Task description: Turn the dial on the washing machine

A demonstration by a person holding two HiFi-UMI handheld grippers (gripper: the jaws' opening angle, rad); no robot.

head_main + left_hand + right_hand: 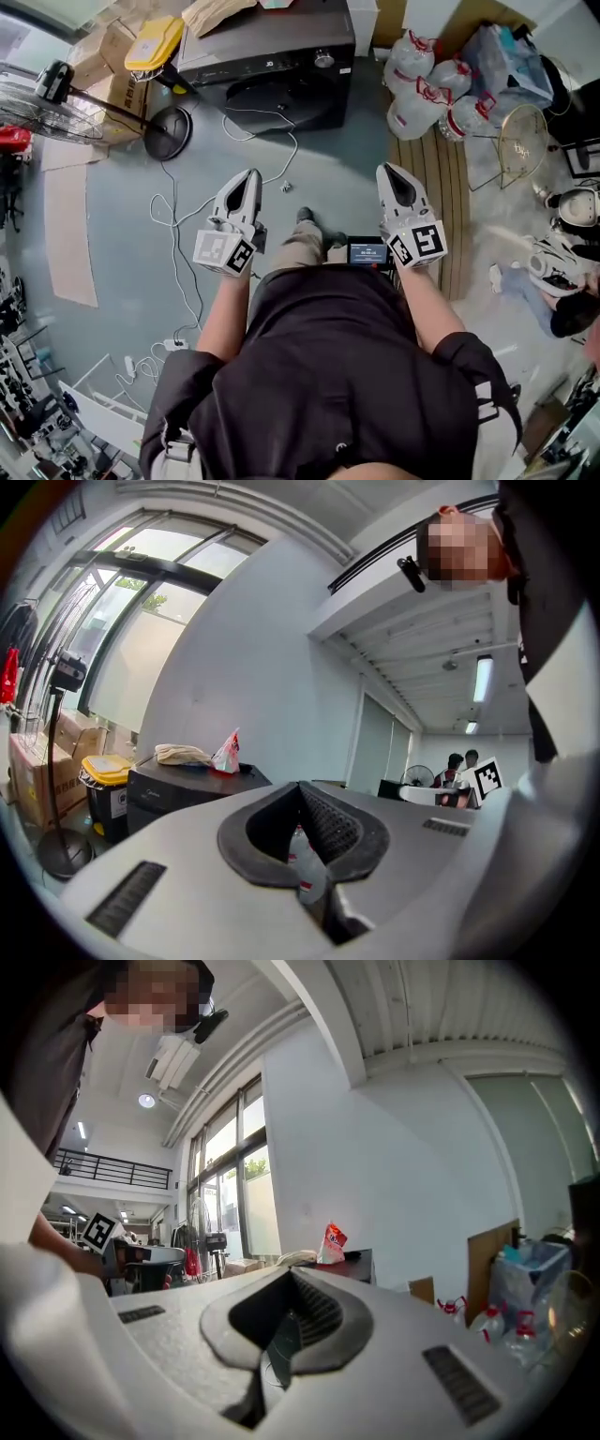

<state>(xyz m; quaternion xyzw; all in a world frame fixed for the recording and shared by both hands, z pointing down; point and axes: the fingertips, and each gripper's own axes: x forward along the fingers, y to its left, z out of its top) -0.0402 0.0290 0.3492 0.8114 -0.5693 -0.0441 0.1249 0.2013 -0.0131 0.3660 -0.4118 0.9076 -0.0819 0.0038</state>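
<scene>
The black washing machine (272, 56) stands at the far end of the floor, with its round silver dial (324, 59) on the front panel. Both grippers are held low in front of the person, well short of the machine. My left gripper (250, 175) and my right gripper (387, 170) both point toward it, shut and with nothing in them. In the left gripper view the machine (178, 785) shows to the left beyond the shut jaws (300, 787), with a cloth and a red packet on top. The right gripper view shows its top (352, 1262) just beyond the shut jaws (289, 1274).
A standing fan (47, 103) and its round base (167, 131) are at the left, near a yellow-lidded bin (155, 42) and cardboard boxes. White cable (173, 234) trails over the floor. Bags of bottles (431, 84), wooden planks (441, 178) and a wire fan guard (523, 141) lie at the right.
</scene>
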